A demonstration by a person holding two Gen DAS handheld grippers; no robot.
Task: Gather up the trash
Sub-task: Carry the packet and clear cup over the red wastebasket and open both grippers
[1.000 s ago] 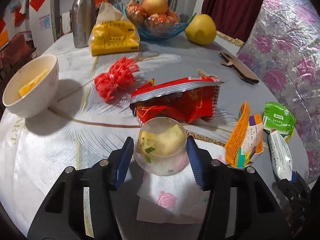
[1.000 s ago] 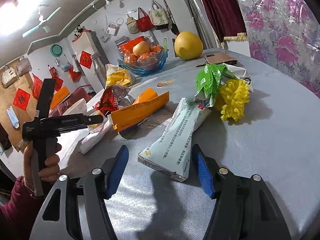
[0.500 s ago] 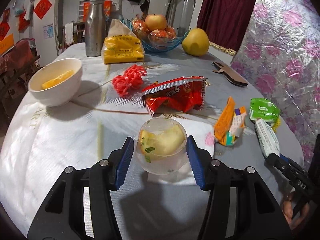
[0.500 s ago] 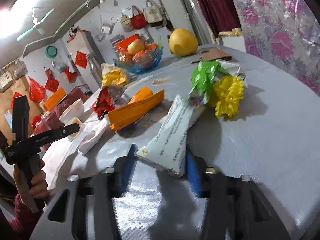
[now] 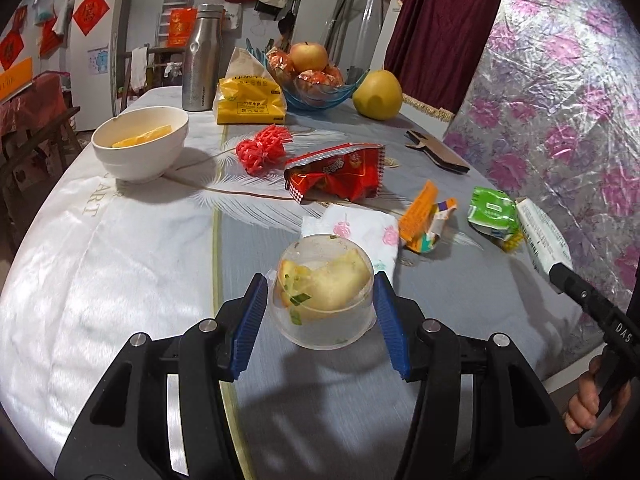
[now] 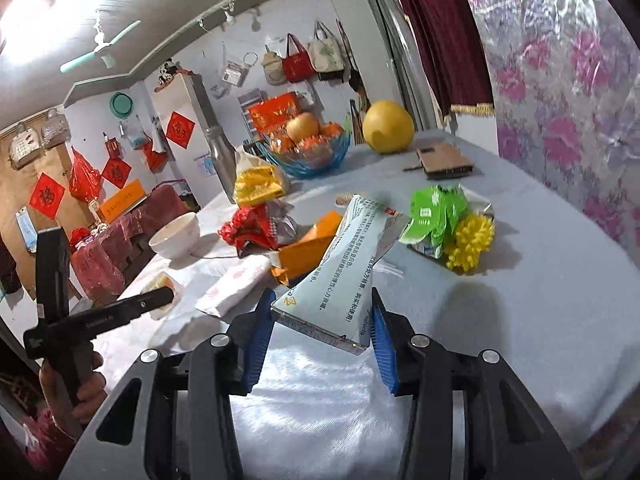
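My left gripper [image 5: 320,312] is shut on a clear plastic cup [image 5: 322,300] holding food scraps and holds it above the table. My right gripper [image 6: 320,328] is shut on a white printed packet [image 6: 344,276], lifted off the table and tilted up; the packet also shows at the right of the left wrist view [image 5: 540,236]. On the table lie a red snack bag [image 5: 336,172], an orange wrapper [image 5: 424,220], a green wrapper [image 5: 492,212], a floral napkin [image 5: 360,232] and a red mesh ball [image 5: 262,148]. A yellow mesh ball [image 6: 472,246] lies beside the green wrapper [image 6: 436,212].
A white bowl [image 5: 140,142] stands at the left. At the back are a steel bottle [image 5: 202,60], a yellow bag [image 5: 250,96], a blue fruit bowl [image 5: 316,88] and a pomelo [image 5: 378,96]. A cardboard piece [image 5: 436,152] lies at the right. The table edge runs close at the right.
My right gripper has shut on the white packet and lifted it off the table. My left gripper has drawn back and up with the cup.
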